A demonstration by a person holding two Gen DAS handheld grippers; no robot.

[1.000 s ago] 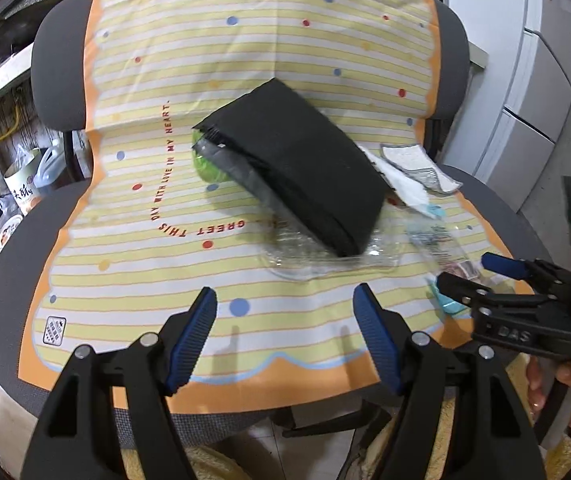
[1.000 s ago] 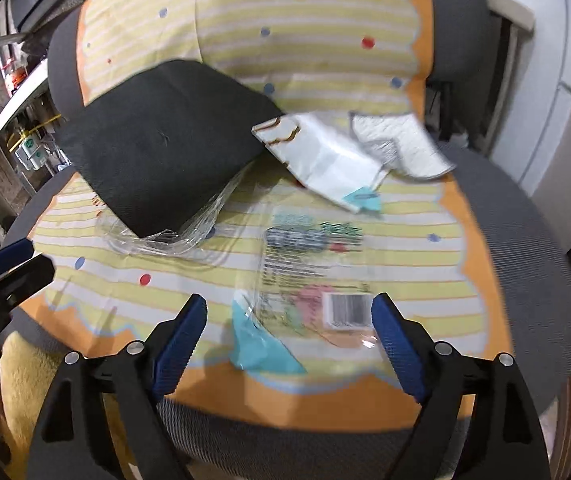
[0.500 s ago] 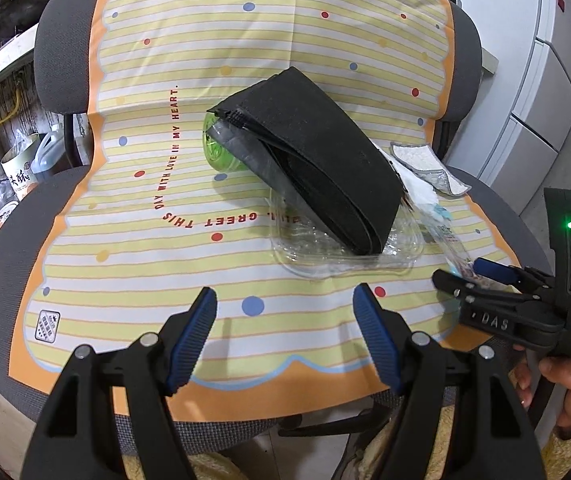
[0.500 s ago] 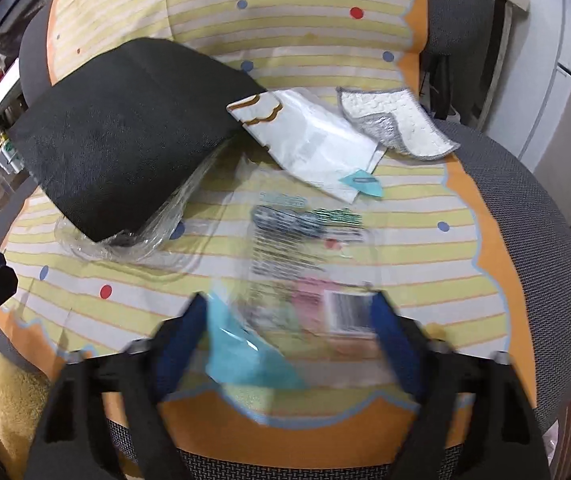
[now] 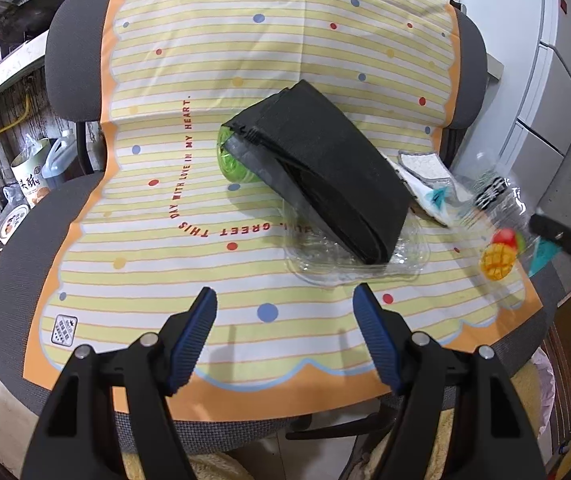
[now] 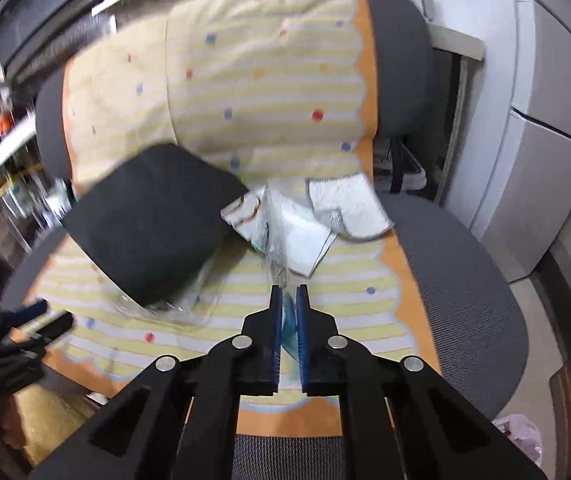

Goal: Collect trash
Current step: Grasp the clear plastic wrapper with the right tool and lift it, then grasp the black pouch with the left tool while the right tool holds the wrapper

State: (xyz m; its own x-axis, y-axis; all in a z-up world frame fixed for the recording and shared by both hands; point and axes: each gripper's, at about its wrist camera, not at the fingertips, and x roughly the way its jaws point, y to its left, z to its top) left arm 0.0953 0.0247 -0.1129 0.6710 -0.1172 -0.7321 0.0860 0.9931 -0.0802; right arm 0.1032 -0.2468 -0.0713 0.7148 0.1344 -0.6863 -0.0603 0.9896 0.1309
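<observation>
The right gripper (image 6: 288, 312) was pressed together on a clear plastic wrapper (image 5: 499, 220), pinching its teal corner between the blue pads, and the film hung off the seat at the right edge of the striped chair cover (image 5: 205, 216), its mango print and barcode showing in the left wrist view. So the step in hand looked like the first pickup of the collecting job: one piece gripped and raised, not yet put anywhere. The left gripper (image 5: 285, 344) hovered over the front of the cover with its jaws spread and nothing between them. Left on the seat were a black folded pouch (image 5: 325, 168) lying across a crumpled clear tray (image 5: 357, 260), a green bottle (image 5: 233, 164) half hidden behind the pouch, a white packet (image 6: 297, 236) and a grey-edged white pad (image 6: 349, 208) near the backrest. The next move probably called for carrying the wrapper to a bin or bag; a pale bag (image 6: 521, 436) showed on the floor by the chair, though whether it was the target could not be told. The thin film could slip from the pinch, so a steady carry seemed wise.
</observation>
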